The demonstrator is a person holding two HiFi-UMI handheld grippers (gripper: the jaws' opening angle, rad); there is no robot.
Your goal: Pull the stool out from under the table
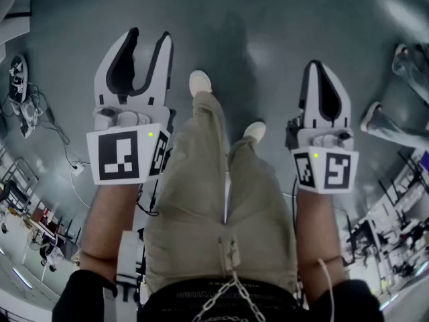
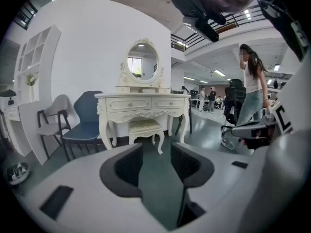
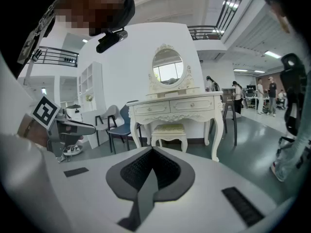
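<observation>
The person stands on a grey floor (image 1: 281, 25) and holds both tools out in front, level with the thighs. In the head view the left gripper (image 1: 150, 40) has its 2 jaws spread wide. Its own view confirms this: only bare floor shows in the gap of the left gripper (image 2: 156, 152), with nothing between the dark pads (image 2: 124, 166). The right gripper (image 1: 320, 72) has its jaws pressed together, and in the right gripper view (image 3: 151, 152) the ribbed pads meet at the tips with nothing pinched between them.

The cream stool (image 2: 145, 126) sits tucked under the ornate white dressing table (image 2: 141, 102), between the table's curved legs, well apart from both grippers. The right gripper view shows the same stool (image 3: 169, 131) under the table (image 3: 176, 106). An oval mirror (image 2: 143, 61) stands on the tabletop. A blue chair (image 2: 86, 120) and a pale chair (image 2: 52, 116) stand just to the left of the table against the white wall. A person (image 2: 251, 89) stands off to the right in the left gripper view.
</observation>
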